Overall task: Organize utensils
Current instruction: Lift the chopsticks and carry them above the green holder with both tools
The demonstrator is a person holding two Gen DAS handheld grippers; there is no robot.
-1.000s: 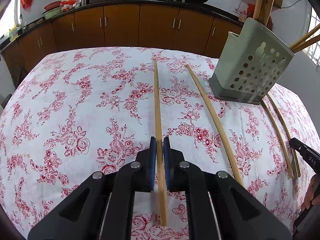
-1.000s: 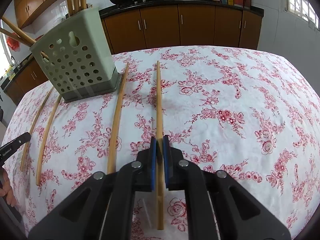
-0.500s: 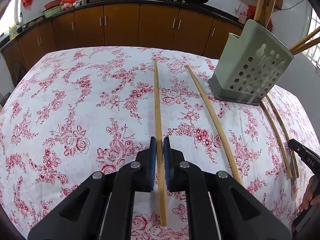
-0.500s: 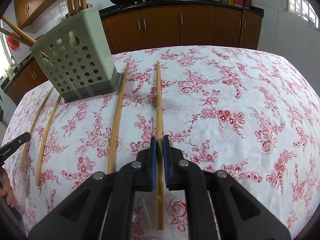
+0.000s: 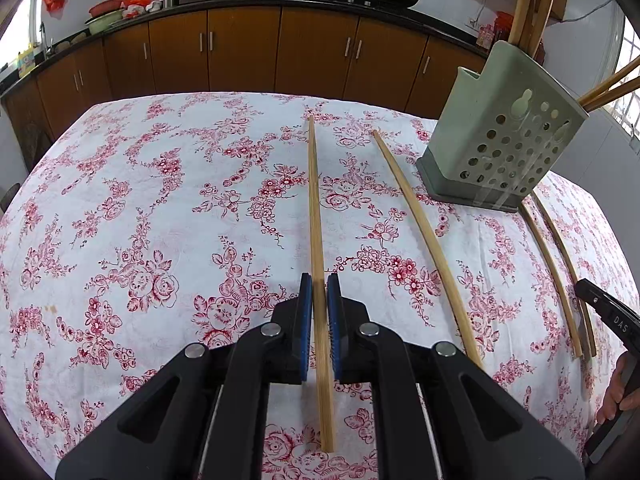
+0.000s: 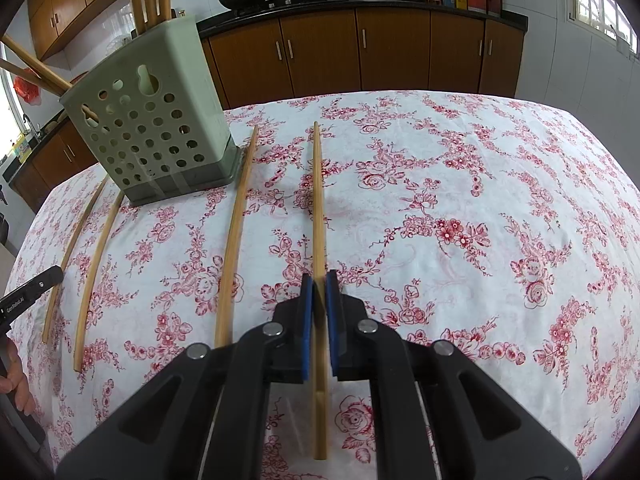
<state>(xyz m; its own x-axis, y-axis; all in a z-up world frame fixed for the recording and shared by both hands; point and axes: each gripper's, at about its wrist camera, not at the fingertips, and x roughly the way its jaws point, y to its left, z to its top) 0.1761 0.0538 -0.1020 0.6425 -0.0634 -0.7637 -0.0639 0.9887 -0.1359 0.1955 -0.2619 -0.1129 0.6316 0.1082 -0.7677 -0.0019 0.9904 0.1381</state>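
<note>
My left gripper (image 5: 319,300) and right gripper (image 6: 319,298) are each clenched on a long, thin bamboo chopstick (image 5: 316,216) (image 6: 319,208) lying on the red-flowered white tablecloth (image 5: 140,208). They look light, stiff and smooth, so I judge a grip near the thick end, as now, best. The pale green perforated plastic utensil holder (image 5: 500,148) stands at two o'clock of my left gripper, ten o'clock of my right, with bare cloth on the outer sides.
</note>
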